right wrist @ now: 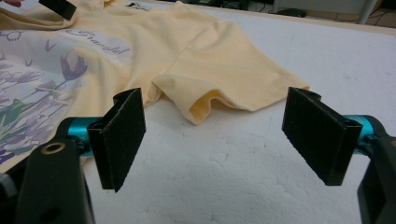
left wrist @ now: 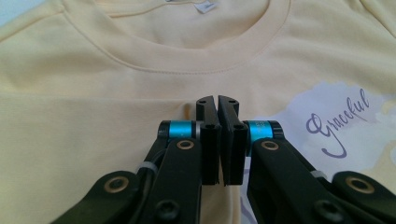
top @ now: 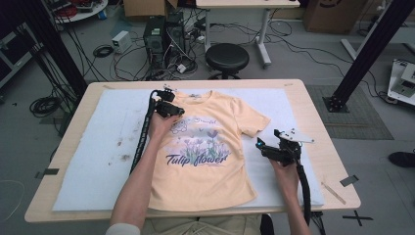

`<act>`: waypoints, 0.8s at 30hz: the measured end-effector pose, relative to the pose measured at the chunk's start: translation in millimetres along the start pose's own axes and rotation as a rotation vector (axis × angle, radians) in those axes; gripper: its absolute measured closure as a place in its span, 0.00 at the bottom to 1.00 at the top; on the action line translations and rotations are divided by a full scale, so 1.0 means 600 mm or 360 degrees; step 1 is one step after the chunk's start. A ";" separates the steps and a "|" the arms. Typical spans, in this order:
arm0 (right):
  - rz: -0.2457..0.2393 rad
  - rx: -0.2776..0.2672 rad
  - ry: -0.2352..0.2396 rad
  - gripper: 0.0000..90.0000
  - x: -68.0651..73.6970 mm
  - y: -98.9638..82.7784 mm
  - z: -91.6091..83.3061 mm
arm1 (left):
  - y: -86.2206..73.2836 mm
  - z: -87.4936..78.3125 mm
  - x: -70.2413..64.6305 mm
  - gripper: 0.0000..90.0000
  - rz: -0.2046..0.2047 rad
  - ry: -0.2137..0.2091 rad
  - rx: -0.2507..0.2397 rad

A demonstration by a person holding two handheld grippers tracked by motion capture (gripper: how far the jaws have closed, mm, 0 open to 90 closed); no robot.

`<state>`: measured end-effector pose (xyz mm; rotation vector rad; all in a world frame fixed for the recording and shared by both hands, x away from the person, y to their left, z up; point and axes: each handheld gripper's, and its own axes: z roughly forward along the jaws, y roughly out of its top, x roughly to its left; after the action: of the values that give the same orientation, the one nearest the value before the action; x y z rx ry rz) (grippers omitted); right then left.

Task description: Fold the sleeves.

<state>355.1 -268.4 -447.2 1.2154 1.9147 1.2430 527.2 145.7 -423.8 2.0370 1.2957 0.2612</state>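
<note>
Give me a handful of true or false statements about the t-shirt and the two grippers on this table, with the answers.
1. The t-shirt lies print side up on the white mat. True.
2. The left gripper is wide open. False: its jaws are shut together, just below the collar.
3. The right gripper is open. True.
4. The right gripper grips the sleeve. False: the sleeve lies beyond its jaws, untouched.

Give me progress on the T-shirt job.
Done: T-shirt lies flat, print up, on the white pad. In hand: left gripper, shut, sits just below the collar; right gripper is open facing the sleeve. Left: no fold made yet.
</note>
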 end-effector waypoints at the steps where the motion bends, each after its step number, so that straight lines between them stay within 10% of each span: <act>1: 0.0000 0.0000 0.0000 0.24 0.000 0.000 0.000 | 0.000 0.000 0.000 0.97 0.0000 0.0000 0.0000; 11: 0.0001 0.0005 -0.0002 0.24 0.001 0.000 0.000 | 0.003 0.009 -0.006 0.97 0.0012 0.0023 -0.0001; 15: 0.0003 0.0006 -0.0002 0.24 0.001 0.000 0.000 | 0.005 0.002 -0.005 0.83 -0.0026 -0.0068 -0.0020; 18: 0.0002 0.0005 -0.0003 0.24 0.000 0.000 0.000 | 0.017 -0.037 -0.016 0.74 0.0008 -0.0150 -0.0111; 24: 0.0000 0.0012 -0.0004 0.24 0.002 0.000 0.000 | 0.018 -0.105 -0.017 0.72 0.0142 -0.0067 -0.0156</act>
<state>354.8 -267.5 -447.1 1.2203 1.9191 1.2347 498.1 162.7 -368.3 2.0086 1.1462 0.3153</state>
